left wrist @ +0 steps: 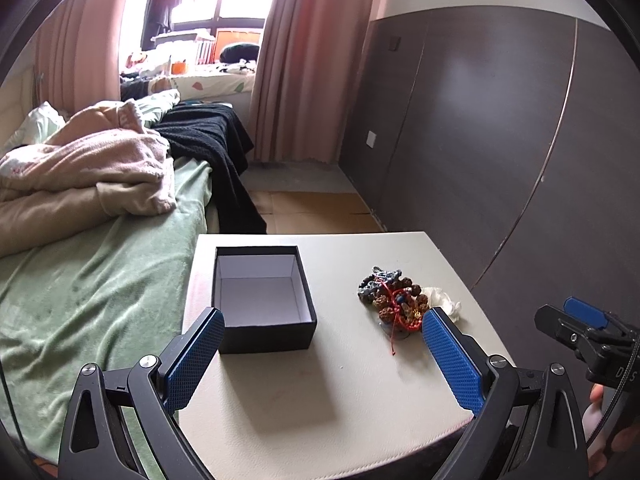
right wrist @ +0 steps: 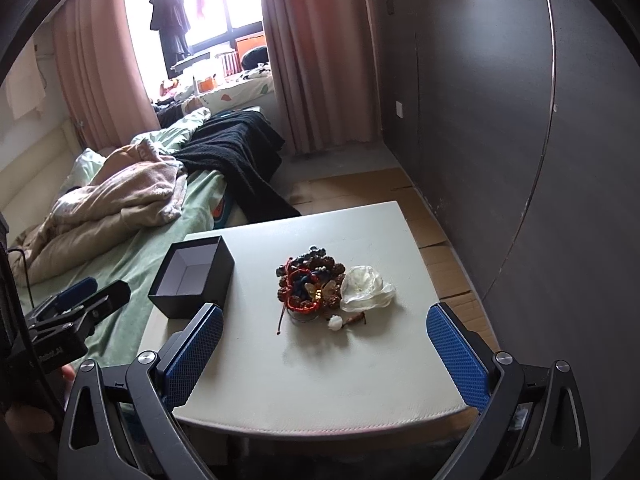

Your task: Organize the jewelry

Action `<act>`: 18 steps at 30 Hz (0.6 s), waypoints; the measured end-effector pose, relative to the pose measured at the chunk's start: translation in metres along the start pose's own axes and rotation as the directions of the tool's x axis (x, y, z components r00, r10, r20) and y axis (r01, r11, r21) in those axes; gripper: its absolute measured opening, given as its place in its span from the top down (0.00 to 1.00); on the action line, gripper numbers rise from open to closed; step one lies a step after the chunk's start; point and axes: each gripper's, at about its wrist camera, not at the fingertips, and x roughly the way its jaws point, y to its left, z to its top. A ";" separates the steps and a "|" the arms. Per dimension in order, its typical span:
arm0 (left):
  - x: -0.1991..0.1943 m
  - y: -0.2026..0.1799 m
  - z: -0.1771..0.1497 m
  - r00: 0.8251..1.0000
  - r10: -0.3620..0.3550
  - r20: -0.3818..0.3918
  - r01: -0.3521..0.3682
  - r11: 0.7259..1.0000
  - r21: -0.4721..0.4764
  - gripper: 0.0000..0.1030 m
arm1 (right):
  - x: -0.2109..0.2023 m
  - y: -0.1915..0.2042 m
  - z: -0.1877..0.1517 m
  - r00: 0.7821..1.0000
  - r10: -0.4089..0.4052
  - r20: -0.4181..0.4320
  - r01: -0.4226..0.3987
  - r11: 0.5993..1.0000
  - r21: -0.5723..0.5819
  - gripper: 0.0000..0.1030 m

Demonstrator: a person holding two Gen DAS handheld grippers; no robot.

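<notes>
An open black box (left wrist: 262, 294) with a white, empty inside stands on the left of a small white table (left wrist: 320, 392); it also shows in the right wrist view (right wrist: 192, 276). A pile of jewelry (left wrist: 394, 298) of brown bead bracelets, red cord and a grey braided piece lies to its right, also in the right wrist view (right wrist: 310, 284). A white fabric flower (right wrist: 366, 288) lies beside the pile, and a small pearl piece (right wrist: 336, 323) in front. My left gripper (left wrist: 322, 336) is open and empty, above the table's near side. My right gripper (right wrist: 324, 332) is open and empty, in front of the pile.
A bed with a green sheet (left wrist: 92, 292), pink blankets (left wrist: 88, 168) and a black throw (left wrist: 212, 140) runs along the table's left. A dark panelled wall (left wrist: 500, 140) stands close on the right. Cardboard covers the floor (left wrist: 316, 208) behind the table.
</notes>
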 end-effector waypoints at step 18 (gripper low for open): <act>0.053 -0.018 0.016 0.993 -0.088 -0.073 0.085 0.995 -0.051 0.20 | 0.044 -0.042 0.021 0.998 0.019 -0.067 -0.005 0.980 0.201 0.01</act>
